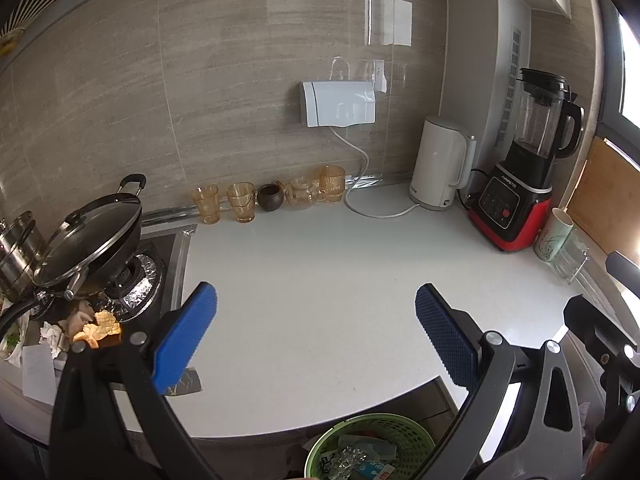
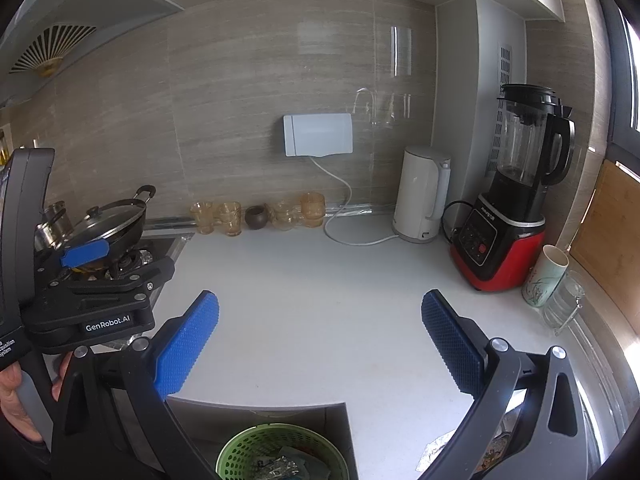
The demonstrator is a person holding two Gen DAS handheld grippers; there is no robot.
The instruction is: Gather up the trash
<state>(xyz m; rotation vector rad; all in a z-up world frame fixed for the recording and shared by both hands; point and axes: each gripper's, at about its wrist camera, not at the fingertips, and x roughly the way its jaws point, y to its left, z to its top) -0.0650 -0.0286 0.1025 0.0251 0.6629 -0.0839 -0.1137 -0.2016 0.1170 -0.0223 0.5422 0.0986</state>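
While empty, both tongs, left (image 1: 316,340) and right (image 2: 320,344), apart above green basket (image 1: 416,436) of trash.

Home kitchen: a white bench (image 1: 320,280) carries a kettle (image 1: 438,164), with a blender (image 1: 520,184) to its right and a gas stove (image 1: 132,280) with a wok (image 1: 92,236) far left.

The round green perforated plastic basket (image 1: 370,446) is cut off by the bottom edge in both views, its crumpled contents too jumbled to identify. Scraps (image 1: 96,326) near the counter's left edge are partly hidden behind the left gripper's black arm
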